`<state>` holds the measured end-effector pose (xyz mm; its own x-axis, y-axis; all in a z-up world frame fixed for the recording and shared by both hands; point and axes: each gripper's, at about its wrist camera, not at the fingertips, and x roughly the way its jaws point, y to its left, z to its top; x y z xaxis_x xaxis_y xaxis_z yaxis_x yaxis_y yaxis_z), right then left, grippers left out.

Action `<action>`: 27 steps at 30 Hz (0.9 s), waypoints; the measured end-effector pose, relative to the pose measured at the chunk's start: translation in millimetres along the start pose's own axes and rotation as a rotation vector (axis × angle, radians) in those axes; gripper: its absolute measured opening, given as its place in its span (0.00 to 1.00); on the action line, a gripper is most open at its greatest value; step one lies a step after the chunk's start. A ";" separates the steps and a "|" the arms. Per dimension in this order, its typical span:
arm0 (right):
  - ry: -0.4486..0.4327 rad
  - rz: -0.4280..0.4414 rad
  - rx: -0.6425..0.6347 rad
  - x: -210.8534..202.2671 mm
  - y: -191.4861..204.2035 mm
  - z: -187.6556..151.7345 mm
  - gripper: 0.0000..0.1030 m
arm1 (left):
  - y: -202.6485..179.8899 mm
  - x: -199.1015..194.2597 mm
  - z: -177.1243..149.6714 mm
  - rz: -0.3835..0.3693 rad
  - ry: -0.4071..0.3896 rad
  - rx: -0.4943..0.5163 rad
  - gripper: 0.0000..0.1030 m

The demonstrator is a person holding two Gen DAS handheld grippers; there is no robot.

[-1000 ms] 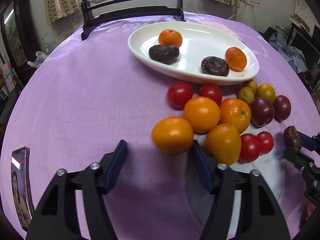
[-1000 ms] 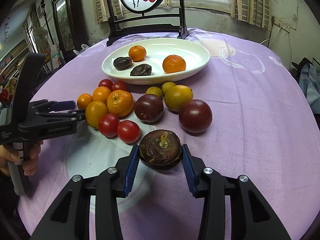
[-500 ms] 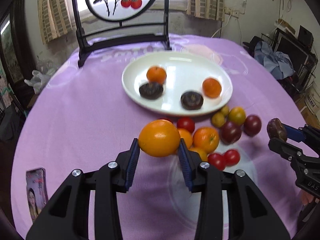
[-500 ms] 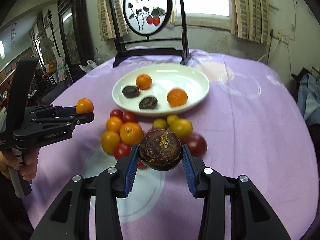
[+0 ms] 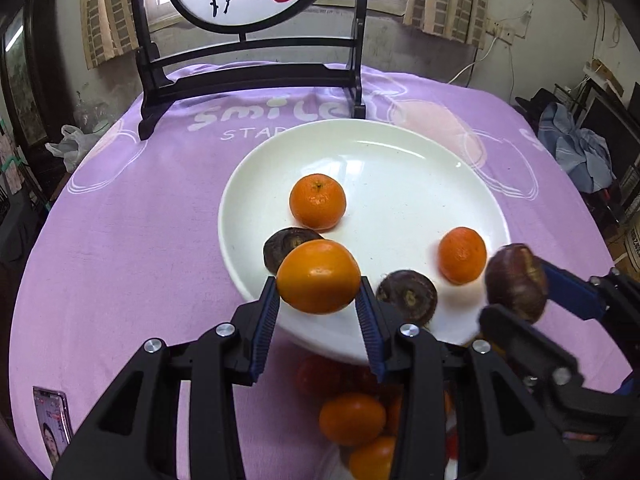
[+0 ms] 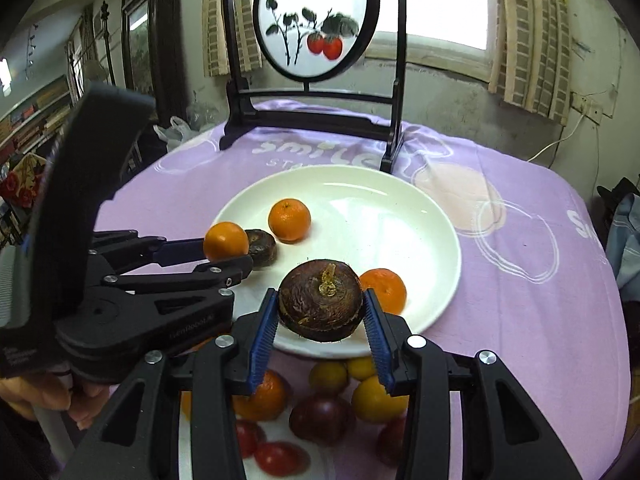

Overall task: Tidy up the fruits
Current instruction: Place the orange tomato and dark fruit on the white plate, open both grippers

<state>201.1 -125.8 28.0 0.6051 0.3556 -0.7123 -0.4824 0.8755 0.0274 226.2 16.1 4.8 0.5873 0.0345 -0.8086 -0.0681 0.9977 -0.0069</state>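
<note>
We are gripping an orange [image 5: 318, 276] in our left tongs [image 5: 318, 312], the blue pads pressing on both its sides, narrowly parted. It is hanging over the near rim of the white plate [image 5: 400, 184]. Our right tongs [image 6: 320, 316] are clamping a dark brown fruit [image 6: 321, 299], stem up, also above the plate's near edge.

On the plate, two tangerines [image 5: 317, 200] and two more brown fruits [image 5: 407, 297] are lying; one brown fruit is half hidden behind our orange. In the right view, one tangerine is partly covered by the brown fruit we are holding. The loose fruits [image 6: 320, 412] on the purple tabletop [image 5: 120, 240] are sitting near us, largely blocked by the tongs' black arms and blurred, so we are not making out how many there are. A hand [image 6: 44, 396] is showing only at the frame edge.

A framed round screen [image 6: 316, 20] is standing beyond the plate, and a phone [image 5: 52, 424] is lying at the tabletop's near left corner.
</note>
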 end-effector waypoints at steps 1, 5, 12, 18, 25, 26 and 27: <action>0.009 -0.003 -0.002 6.3 -0.7 1.3 0.42 | 1.6 4.9 2.9 0.004 0.001 -0.003 0.37; 0.035 -0.011 -0.008 27.8 -5.4 6.1 0.42 | 6.0 21.5 11.4 0.010 0.013 -0.009 0.37; 0.051 -0.018 0.022 47.5 -14.7 13.3 0.43 | 5.9 35.1 21.5 0.047 -0.001 -0.012 0.38; 0.018 -0.027 0.078 38.7 -25.7 11.6 0.49 | 5.1 25.3 20.5 0.061 -0.071 -0.022 0.63; 0.004 -0.028 0.074 10.9 -26.1 -2.6 0.50 | -1.6 -0.1 10.7 0.034 -0.099 -0.002 0.65; 0.004 -0.027 0.073 7.0 -25.8 -5.8 0.51 | -2.9 -4.3 8.0 0.028 -0.102 0.000 0.65; 0.003 -0.028 0.074 3.7 -25.7 -8.7 0.52 | -4.2 -8.3 5.1 0.023 -0.104 0.003 0.65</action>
<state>210.2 -149.8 18.6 0.6156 0.3295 -0.7158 -0.4167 0.9071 0.0592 225.7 11.9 14.5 0.6660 0.0630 -0.7433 -0.0800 0.9967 0.0129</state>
